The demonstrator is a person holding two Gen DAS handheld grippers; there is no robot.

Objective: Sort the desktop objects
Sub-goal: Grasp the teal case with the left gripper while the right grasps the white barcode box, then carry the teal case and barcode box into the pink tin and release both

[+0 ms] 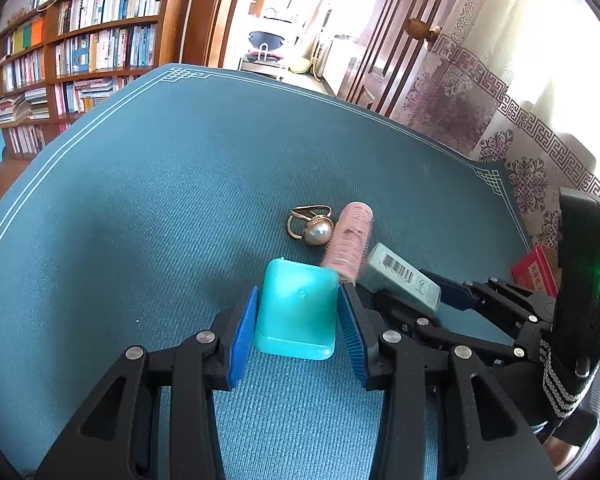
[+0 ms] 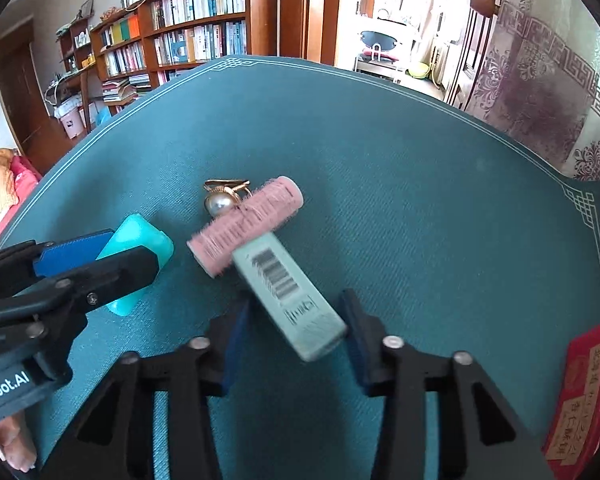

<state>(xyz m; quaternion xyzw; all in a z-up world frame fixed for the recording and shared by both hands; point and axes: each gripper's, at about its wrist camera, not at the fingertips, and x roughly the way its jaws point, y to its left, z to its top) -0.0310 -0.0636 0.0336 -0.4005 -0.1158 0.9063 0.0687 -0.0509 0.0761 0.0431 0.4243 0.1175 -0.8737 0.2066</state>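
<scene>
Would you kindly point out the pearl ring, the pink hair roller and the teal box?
pearl ring [image 1: 319, 231], left wrist view, on the pearl.
pink hair roller [image 2: 247, 225], right wrist view, mid-barrel.
teal box [image 1: 297, 307], left wrist view, top face.

Teal mat [image 1: 180, 200]; turquoise case [image 1: 296, 312]; pink roller [image 1: 350, 240]; barcoded grey-green box [image 2: 288, 292].

Your left gripper [image 1: 298, 316] and right gripper [image 2: 296, 344] are both black, skeletal linkages with triangular cut-outs, silver rivets at the pivots and ribbed blue pads [image 1: 242, 334]. White "iRobot.AI" lettering [image 2: 4, 386] marks the left housing.
</scene>
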